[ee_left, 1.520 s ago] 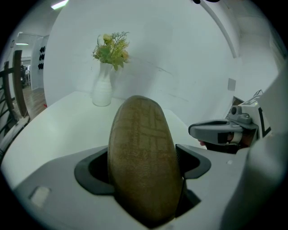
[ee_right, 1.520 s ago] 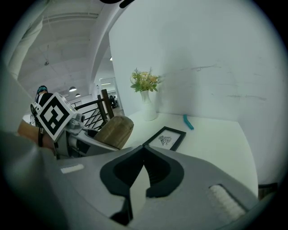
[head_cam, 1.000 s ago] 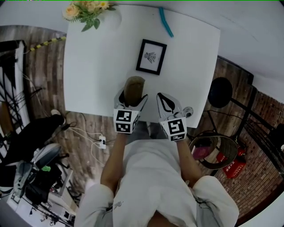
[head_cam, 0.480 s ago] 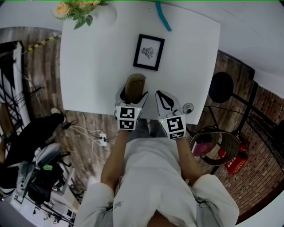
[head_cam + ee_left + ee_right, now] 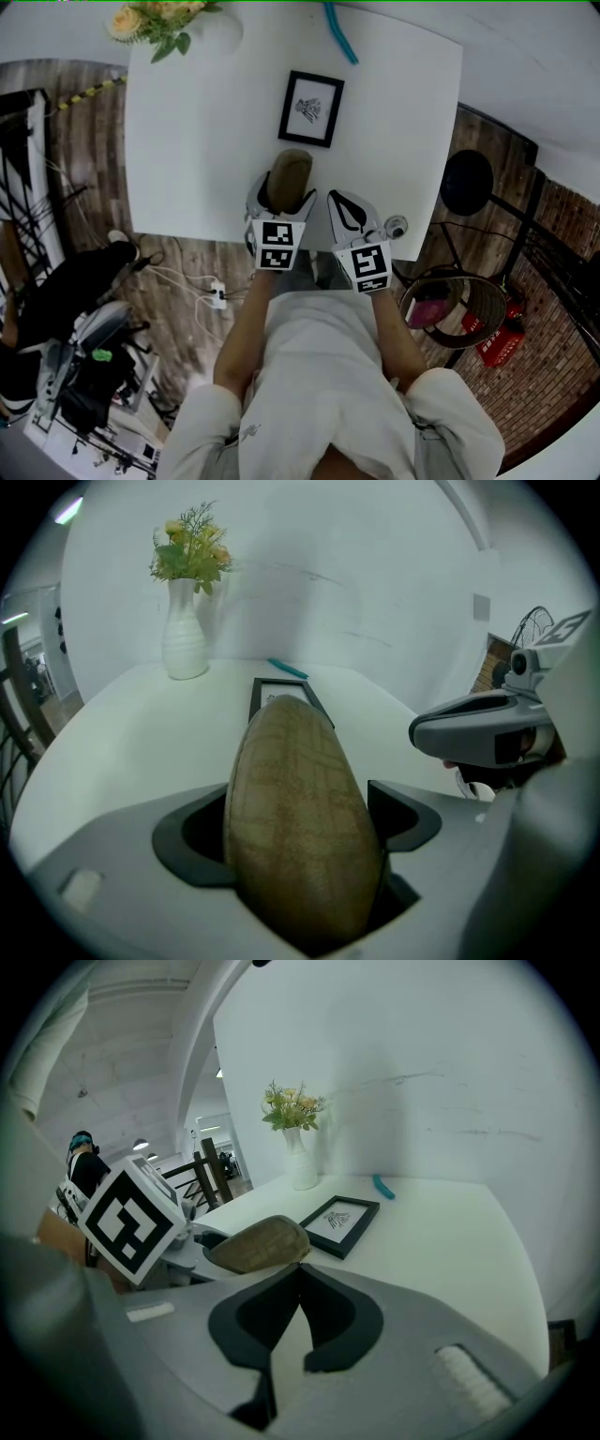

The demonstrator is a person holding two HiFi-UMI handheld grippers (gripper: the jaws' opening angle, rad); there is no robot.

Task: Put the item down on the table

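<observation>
The tan oval item [image 5: 289, 176], with a woven cross-hatch surface, is clamped between the jaws of the left claw [image 5: 283, 192]. In the left gripper view its near end sits deep in the jaws and its rounded far end points away over the counter [image 5: 197, 122]. From the head view it is over the near edge of the white counter, a little right of the middle. No view shows whether it touches the surface.

The right claw [image 5: 339, 202] is just to the right of the item. Its jaws are closed tip to tip with nothing between them, as the right gripper view shows. Each claw carries its marker cube at the near end, the left cube [image 5: 277, 246] and the right cube [image 5: 370, 265] both past the counter's near edge.

Just beyond the item lies a black picture frame [image 5: 311, 109], flat on the counter and apart from the item. Farther off, a teal stick [image 5: 340, 33] lies at the far edge. A white vase of yellow flowers [image 5: 169, 19] stands at the far left corner. To the right of the counter, on the wooden floor [image 5: 187, 272], stands a round black stool [image 5: 466, 183].
</observation>
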